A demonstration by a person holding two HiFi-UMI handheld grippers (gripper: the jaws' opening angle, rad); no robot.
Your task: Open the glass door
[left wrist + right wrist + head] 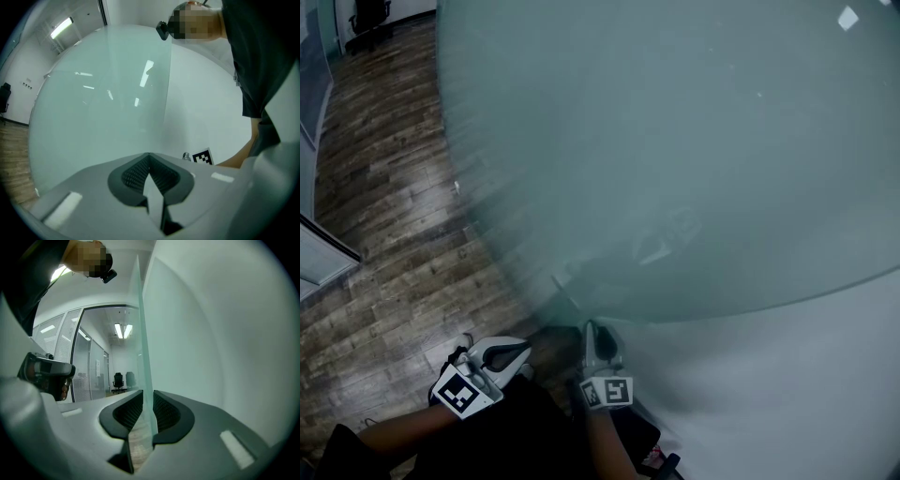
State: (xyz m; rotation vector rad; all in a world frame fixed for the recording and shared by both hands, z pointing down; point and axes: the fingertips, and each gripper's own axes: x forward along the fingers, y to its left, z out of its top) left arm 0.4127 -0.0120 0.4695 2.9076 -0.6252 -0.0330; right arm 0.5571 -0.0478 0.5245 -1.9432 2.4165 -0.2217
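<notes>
The frosted glass door (pixel 675 141) fills most of the head view and stands partly swung out from the white wall (pixel 787 375). My right gripper (pixel 592 330) is at the door's free vertical edge. In the right gripper view that thin edge (pixel 143 333) runs straight up from between the two dark pads, and the gripper (pixel 147 394) is shut on it. My left gripper (pixel 520 352) hangs just left of the right one, off the glass. In its own view the left gripper (pixel 149 155) is shut with its tips meeting on nothing, and it faces the door's pane (pixel 103 103).
Wooden flooring (pixel 384 216) spreads to the left of the door. A black office chair (pixel 370 19) stands far back on it, and a glass partition (pixel 323 253) runs along the left. The person's dark clothing fills the lower part of the head view.
</notes>
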